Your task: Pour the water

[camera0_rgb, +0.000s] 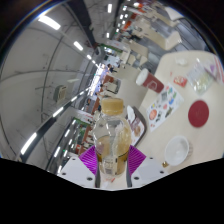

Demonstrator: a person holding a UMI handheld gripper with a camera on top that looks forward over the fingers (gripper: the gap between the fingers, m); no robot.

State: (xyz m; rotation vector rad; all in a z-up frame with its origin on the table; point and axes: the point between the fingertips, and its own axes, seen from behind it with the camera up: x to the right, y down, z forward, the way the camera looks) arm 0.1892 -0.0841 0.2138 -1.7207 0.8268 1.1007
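Clear ribbed plastic bottle (112, 140) clenched in the claw (112, 160), tilted above white table (185, 75).

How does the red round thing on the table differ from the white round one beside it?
The red disc is dark red and looks flat; the white dish is pale and has a raised rim. The white dish lies nearer the tongs, with the red disc beyond it. Both are round and rest on the white table. The tongs themselves grip a clear bottle.
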